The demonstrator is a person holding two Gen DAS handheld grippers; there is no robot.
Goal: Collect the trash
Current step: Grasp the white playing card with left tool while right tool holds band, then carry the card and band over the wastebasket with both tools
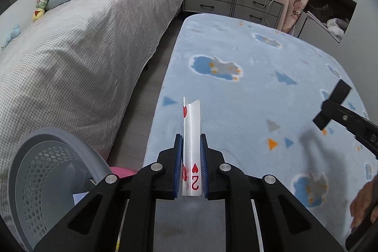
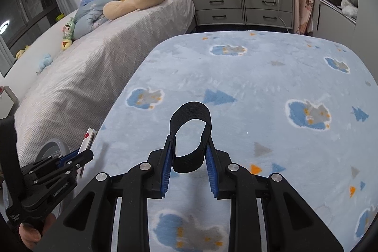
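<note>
Bin [image 1: 47, 171] beside bed [image 1: 82, 44], near blanket [image 1: 259, 86].

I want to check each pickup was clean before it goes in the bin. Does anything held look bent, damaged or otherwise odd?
Yes. The playing card in the left tool, a two of hearts, is bowed into a trough between the pads rather than flat. The black strap loop in the right tool is pinched narrow. Nothing looks torn.
</note>
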